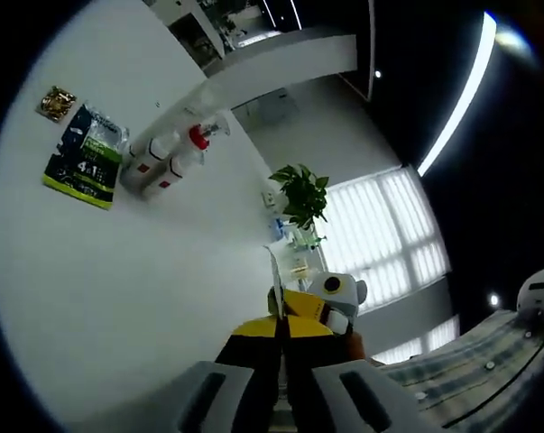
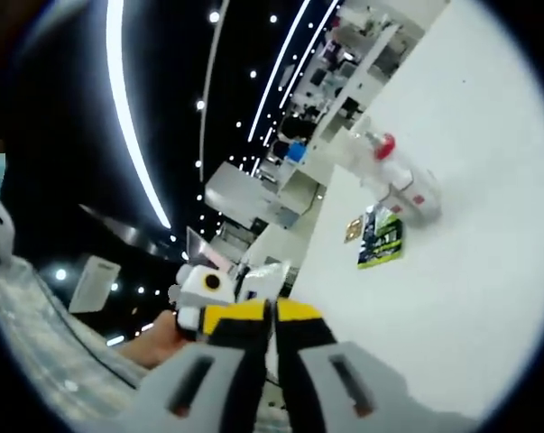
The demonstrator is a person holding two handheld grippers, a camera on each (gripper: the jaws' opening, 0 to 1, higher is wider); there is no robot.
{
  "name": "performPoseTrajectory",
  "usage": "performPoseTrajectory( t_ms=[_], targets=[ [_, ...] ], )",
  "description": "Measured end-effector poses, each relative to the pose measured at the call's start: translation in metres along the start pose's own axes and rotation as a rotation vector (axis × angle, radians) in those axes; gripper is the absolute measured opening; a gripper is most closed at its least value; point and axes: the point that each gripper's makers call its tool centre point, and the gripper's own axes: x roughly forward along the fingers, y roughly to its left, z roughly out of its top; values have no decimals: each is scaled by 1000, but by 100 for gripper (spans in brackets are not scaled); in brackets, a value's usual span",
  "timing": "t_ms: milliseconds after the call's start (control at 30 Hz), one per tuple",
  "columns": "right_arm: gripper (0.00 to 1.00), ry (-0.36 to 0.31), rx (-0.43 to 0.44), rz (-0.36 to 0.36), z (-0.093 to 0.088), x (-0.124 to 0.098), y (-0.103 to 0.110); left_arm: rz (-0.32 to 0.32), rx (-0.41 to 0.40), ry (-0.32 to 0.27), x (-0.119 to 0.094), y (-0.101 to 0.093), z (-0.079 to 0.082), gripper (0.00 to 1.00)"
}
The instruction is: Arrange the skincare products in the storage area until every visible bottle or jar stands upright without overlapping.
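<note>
Two white bottles (image 1: 163, 162) with red labels, one with a red cap (image 1: 198, 137), lie close together on the white table (image 1: 118, 289), seemingly against a clear container. In the right gripper view the same white bottles (image 2: 405, 191) sit far off on the table (image 2: 452, 298). Beside them lies a dark sachet (image 1: 87, 155) with green print, also seen as the sachet (image 2: 381, 237). My left gripper (image 1: 281, 317) is shut with nothing in it, well short of the bottles. My right gripper (image 2: 272, 311) is shut and empty too. Each gripper faces the other above the table's edge.
A small gold packet (image 1: 55, 102) lies beyond the sachet; the same packet (image 2: 353, 231) is visible in the right gripper view. A potted plant (image 1: 300, 194) stands past the table's edge, near bright windows. A plaid sleeve (image 1: 488, 361) fills the lower right.
</note>
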Motion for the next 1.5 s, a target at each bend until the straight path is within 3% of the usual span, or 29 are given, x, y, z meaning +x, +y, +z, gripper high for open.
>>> performPoseTrajectory(
  t_ms=[267,433,633,900,1100,1200,1500],
  targets=[
    [0,12,-10,9,2,3,-2,16,-11,-21,-5,9,3,1],
    [0,-8,-5,11,9,5,-2,65,-57,-93,-9,21,10,8],
    [0,-21,-13,8,16,2,-2,14,-49,-117,-18,13,15,1],
    [1,-23,-35,19,14,2,5,4,-54,-139,-18,12,16,0],
    [17,-1,-117,-25,7,3,2,6,-72,-150,-23,17,18,0],
    [21,19,-203,-63,3,1,-1,11,-73,-151,-27,22,20,0],
    [37,50,-256,-147,-12,-7,-8,51,-89,-170,-47,44,35,0]
  ],
)
